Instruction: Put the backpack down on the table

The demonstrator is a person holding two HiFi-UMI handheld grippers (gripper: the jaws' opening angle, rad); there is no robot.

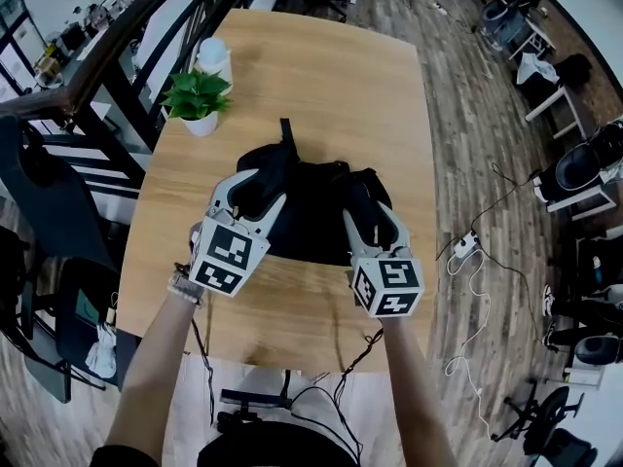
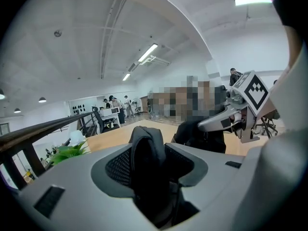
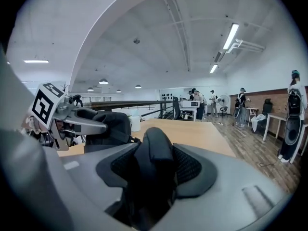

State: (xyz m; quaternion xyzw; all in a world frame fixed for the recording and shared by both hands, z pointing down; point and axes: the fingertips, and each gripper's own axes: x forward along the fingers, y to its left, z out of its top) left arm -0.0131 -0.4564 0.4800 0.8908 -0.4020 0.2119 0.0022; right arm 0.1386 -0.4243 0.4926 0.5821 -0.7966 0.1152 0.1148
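A black backpack (image 1: pixel 311 207) lies on the wooden table (image 1: pixel 331 66), near its front half. My left gripper (image 1: pixel 255 191) reaches onto the bag's left side and my right gripper (image 1: pixel 368 212) onto its right side. In the left gripper view a black padded strap (image 2: pixel 147 148) stands between the jaws of my left gripper (image 2: pixel 149 170), and mesh pad shows on both sides of it. The right gripper view shows the same: a black strap (image 3: pixel 156 150) sits loosely in the wide gap of my right gripper (image 3: pixel 154 174). Neither pair of pads presses on its strap.
A potted green plant (image 1: pixel 198 100) and a white container (image 1: pixel 214 56) stand at the table's far left. A dark railing (image 1: pixel 117 37) runs along the left. A power strip with cables (image 1: pixel 465 246) lies on the wood floor to the right, with office chairs (image 1: pixel 584 168) beyond.
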